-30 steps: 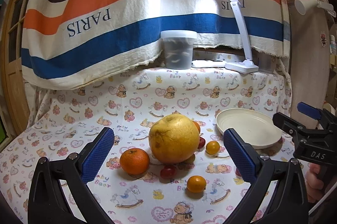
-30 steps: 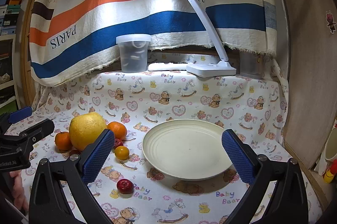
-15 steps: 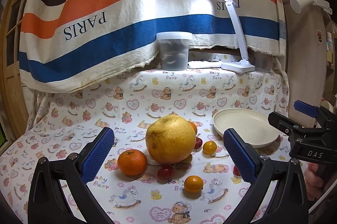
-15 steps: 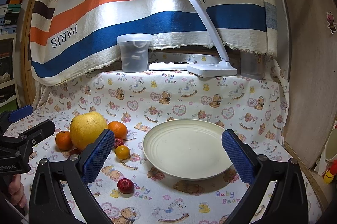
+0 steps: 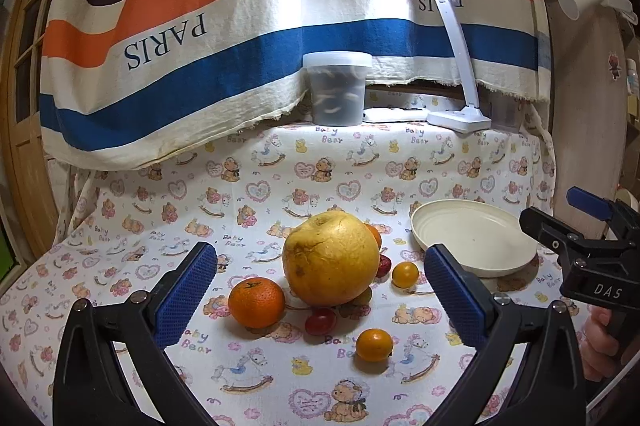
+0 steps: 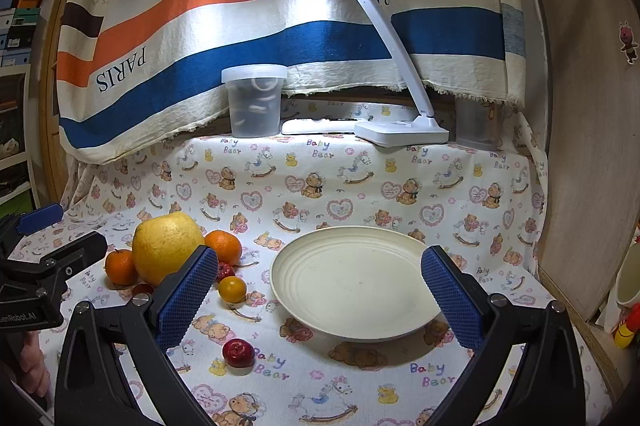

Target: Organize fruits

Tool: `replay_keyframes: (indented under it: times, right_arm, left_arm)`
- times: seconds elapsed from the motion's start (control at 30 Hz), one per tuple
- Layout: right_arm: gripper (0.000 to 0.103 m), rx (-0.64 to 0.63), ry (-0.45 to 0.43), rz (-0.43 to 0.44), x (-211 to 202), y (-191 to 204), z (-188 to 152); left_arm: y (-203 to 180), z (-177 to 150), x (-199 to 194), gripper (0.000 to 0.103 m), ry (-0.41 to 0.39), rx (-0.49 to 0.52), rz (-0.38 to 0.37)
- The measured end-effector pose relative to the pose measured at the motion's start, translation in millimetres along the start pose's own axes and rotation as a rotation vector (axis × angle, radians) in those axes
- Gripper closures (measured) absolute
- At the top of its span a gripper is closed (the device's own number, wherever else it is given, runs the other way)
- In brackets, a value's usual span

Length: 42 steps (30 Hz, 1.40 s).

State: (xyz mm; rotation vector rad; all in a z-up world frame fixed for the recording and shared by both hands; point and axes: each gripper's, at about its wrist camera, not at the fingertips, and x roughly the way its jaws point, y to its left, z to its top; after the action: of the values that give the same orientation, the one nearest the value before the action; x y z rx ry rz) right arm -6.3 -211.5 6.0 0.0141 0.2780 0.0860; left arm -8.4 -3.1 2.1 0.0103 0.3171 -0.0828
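your left gripper point(image 5: 320, 290) hovers with its jaws spread wide and holding nothing, facing a cluster of fruit on the bear-print cloth point(image 5: 280, 178). a big yellow pomelo point(image 5: 331, 260) sits in the middle, an orange point(image 5: 256, 302) just beside it on the left, and a small yellow-orange fruit point(image 5: 374, 345) nearer you. your right gripper point(image 6: 320, 296) is likewise wide open and empty, framing an empty cream plate point(image 6: 352, 278) to the right of the fruit. a small red fruit point(image 6: 238, 353) lies in front of the plate's left edge.
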Motion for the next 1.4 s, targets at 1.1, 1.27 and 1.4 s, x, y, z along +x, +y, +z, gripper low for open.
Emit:
replay_keyframes:
  times: [1.1,1.27,1.4]
  right_arm:
    - [0.001,0.0,0.007,0.005,-0.7,-1.9,-0.8]
    - [0.001,0.039,0.027,0.015,0.2,-8.8,2.7]
    - [0.001,0.031,0.029,-0.018,2.6,-9.8,8.1]
  left_arm:
    - [-6.9,1.1,-29.7,0.0,-0.143,0.024,0.077]
    - [-2.6,1.9,-26.1,0.0,-0.115,0.01,0.062]
    - [3.7,3.4,-19.1,0.0,-0.081,-0.007,0.052]
